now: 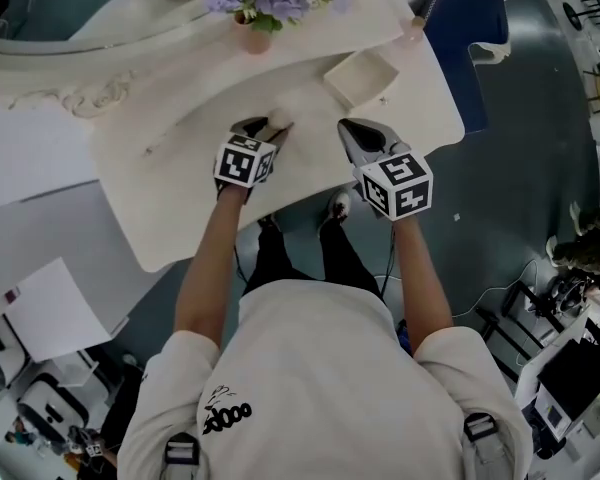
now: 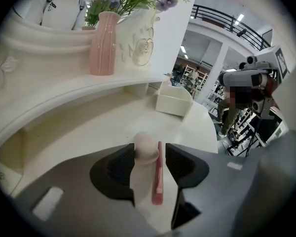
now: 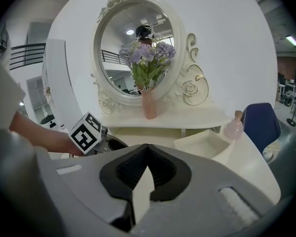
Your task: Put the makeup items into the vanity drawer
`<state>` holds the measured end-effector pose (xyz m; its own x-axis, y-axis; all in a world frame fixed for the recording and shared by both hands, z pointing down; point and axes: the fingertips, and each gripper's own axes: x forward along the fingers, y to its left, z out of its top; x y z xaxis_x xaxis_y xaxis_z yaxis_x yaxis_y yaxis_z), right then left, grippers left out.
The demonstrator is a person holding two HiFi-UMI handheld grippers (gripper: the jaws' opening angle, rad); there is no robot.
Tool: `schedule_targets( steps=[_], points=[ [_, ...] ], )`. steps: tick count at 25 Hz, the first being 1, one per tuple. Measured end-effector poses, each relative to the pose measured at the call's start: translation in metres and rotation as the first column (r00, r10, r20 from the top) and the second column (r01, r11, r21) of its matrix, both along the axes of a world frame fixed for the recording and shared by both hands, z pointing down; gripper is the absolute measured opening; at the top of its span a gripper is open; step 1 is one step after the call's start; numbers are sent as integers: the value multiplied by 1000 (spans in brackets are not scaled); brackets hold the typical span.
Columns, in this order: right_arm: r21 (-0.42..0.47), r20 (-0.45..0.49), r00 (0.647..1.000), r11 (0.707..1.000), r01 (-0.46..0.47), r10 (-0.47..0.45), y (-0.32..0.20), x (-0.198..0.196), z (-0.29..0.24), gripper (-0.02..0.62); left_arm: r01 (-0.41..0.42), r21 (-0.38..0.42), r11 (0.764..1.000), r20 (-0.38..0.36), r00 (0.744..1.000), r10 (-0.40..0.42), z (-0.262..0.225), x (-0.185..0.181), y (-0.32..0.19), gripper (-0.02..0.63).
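– Between the jaws of the left gripper [image 2: 149, 148], what is lying?

– Two makeup items, side by side on the tabletop [image 1: 170, 168]. One is a beige piece with a round head [image 2: 142, 166]. Just at its right is a thin pink stick [image 2: 158, 177]. The jaws stand apart, one on each side of the pair, and they do not press. The left pad is just beside the round head; I cannot tell if it touches.

– And the right gripper [image 3: 147, 146]?

– Its jaws are together at the tips and hold nothing. It hangs over the tabletop beside the left gripper, near the front edge.

– Where is the drawer [image 2: 172, 106] from there?

– It is white and open on top, pulled out under the shelf [image 2: 49, 90]. It sits beyond the left jaws and to the right, well apart from the two items. Bare tabletop runs from the jaws up to its front wall.

– How do the edges lie?

– From the head view, the curved front edge passes just under both grippers. On the right the tabletop ends shortly after the drawer. A pink bottle [image 3: 233, 127] stands near that corner and a blue chair [image 3: 261, 125] is beyond it. At the back the shelf rises, with a pink vase [image 2: 103, 43] on it, and the mirror [image 3: 135, 48] is above.
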<state>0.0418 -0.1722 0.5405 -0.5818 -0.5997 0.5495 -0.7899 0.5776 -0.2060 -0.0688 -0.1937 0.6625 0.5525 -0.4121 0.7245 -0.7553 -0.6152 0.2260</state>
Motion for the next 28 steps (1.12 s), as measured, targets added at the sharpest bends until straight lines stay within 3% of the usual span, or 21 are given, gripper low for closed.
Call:
schedule_targets(
  steps=[5,11,19,28],
  points=[
    [-9,-5,1000,1000,-17,17,7,5,2,3,19,2,1000,24,1000,-19,5,-6,-4,171],
    [3,-19,999,1000,-26,26,14,7,-5,3,-34,6,999,56,998,34,7,-3,-1,103],
    [52,-42,993,993,-105,107,18,16,-24,3,-54,27,998,8,999,54,-11,-2,-3,84],
    [137,-64,963,958,-251,261,30,32,-59,3,-169,151,974,-71,981,181,-73,19,-11,84]
  ],
)
